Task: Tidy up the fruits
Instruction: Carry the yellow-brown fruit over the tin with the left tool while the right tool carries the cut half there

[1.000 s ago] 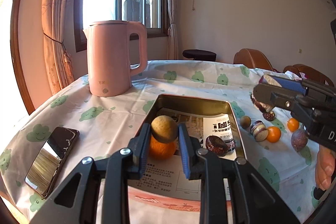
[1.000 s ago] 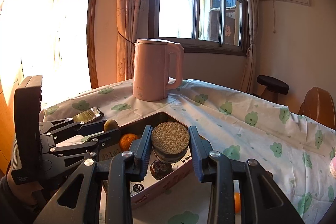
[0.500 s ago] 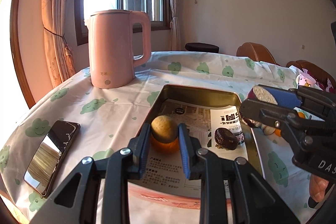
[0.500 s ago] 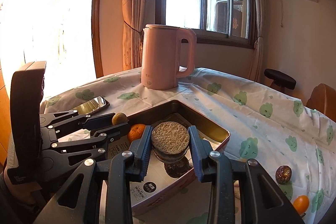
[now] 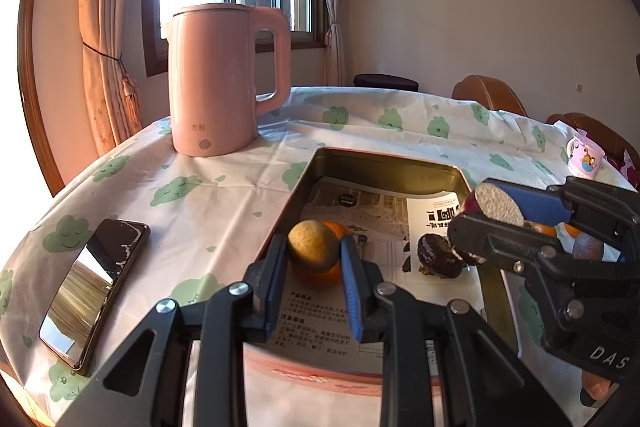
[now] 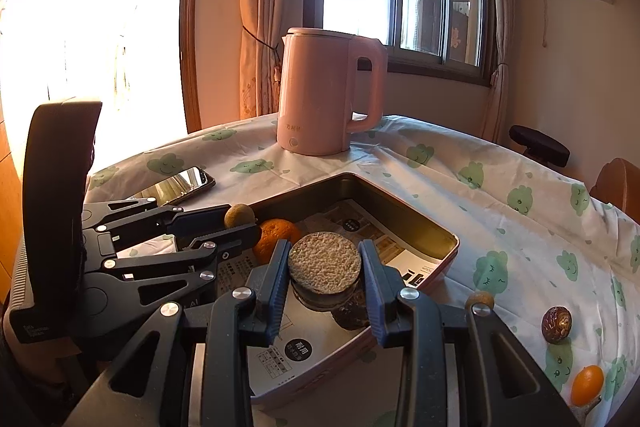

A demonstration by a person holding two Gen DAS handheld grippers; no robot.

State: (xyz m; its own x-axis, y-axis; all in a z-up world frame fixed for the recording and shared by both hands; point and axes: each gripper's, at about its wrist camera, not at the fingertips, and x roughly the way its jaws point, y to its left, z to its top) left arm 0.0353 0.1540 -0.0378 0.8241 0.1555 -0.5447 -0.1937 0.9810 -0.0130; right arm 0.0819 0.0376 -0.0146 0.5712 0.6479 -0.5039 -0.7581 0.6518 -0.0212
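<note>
The left claw (image 5: 314,259) is clamped on a small round tan fruit (image 5: 313,246), its blue-padded fingers (image 5: 349,279) pressing on either side. It holds the fruit over the near-left part of the tray (image 5: 384,169), directly above an orange (image 5: 320,273) that lies on the printed paper (image 5: 316,323) lining the tray floor. From the right wrist view the same tan fruit sits at the tip of the left claw, just beside the orange.

The right claw (image 6: 325,269) grips a halved dark-skinned fruit (image 6: 323,263), cut face up, pale and grainy. It hangs over the right side of the tray, close above a wrinkled dark fruit (image 5: 438,255) that rests on the paper. In the left wrist view a fingertip of the person's hand (image 5: 596,385) shows under the right claw's body.

The tray is a shallow metal one with a pink outer wall, standing on the desk (image 5: 200,195), which is covered by a white cloth with green cloud faces. Outside the tray, on the cloth to its right, lie another small tan fruit (image 6: 479,301), a shrivelled brown fruit (image 6: 557,323) and a small orange citrus (image 6: 587,385), all apart from each other. A pink kettle (image 5: 218,79) stands beyond the tray's far-left corner, and a phone (image 5: 94,289) lies flat to the tray's left. A small patterned cup (image 5: 584,157) sits near the far right edge of the desk.
</note>
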